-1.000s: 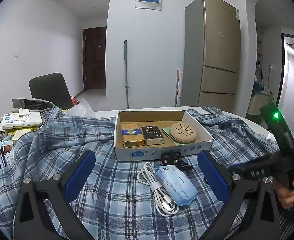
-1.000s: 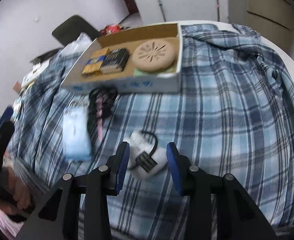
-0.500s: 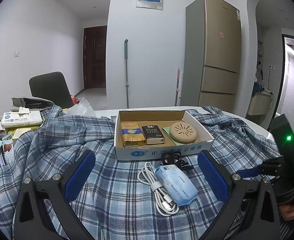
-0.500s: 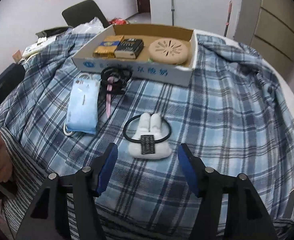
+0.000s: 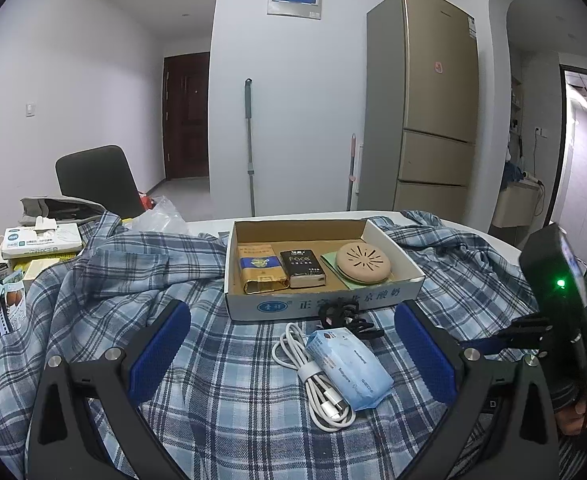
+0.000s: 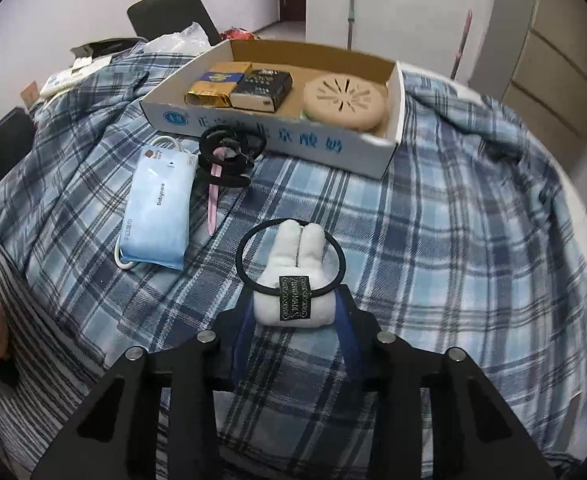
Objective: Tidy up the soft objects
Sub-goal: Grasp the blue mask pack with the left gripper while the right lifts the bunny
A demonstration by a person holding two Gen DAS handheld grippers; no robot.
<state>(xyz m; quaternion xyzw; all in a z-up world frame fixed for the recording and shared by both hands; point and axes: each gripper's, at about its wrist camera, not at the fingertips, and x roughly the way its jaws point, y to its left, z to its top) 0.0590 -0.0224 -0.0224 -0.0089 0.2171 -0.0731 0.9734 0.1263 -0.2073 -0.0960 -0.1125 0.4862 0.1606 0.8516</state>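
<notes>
Bunny hair tie (image 6: pixel 293 280), the white plush one on a black elastic loop, sits at lower centre of the right wrist frame, its bottom end right between the blue pads of the right gripper (image 6: pixel 293 316). Those jaws have just been closing, and both pads now look pressed against the plush sides, so I'd call it pinched on the bunny's base. Its long axis runs straight up the frame, ears pointing away from the gripper toward the cardboard box (image 6: pixel 389 140), so the grip lands across the narrow width, which seems the easy way to take it.

Box is at upper centre of that frame, well apart from the bunny, with open plaid cloth (image 6: pixel 453 240) between them. That's the relation that matters imo: the carry goes along the same line the ears point. The black hair ties (image 6: pixel 229 152) and the blue Babycare tissue pack (image 6: pixel 155 208) lie off to the upper left, clear of that line.

Left gripper (image 5: pixel 293 344) hangs with jaws wide apart, nothing between them; the tissue pack and the white charging cable (image 5: pixel 313 376) are just ahead of it in its own frame. The bunny isn't visible from there, so the right hand is clearly the nearer one.
</notes>
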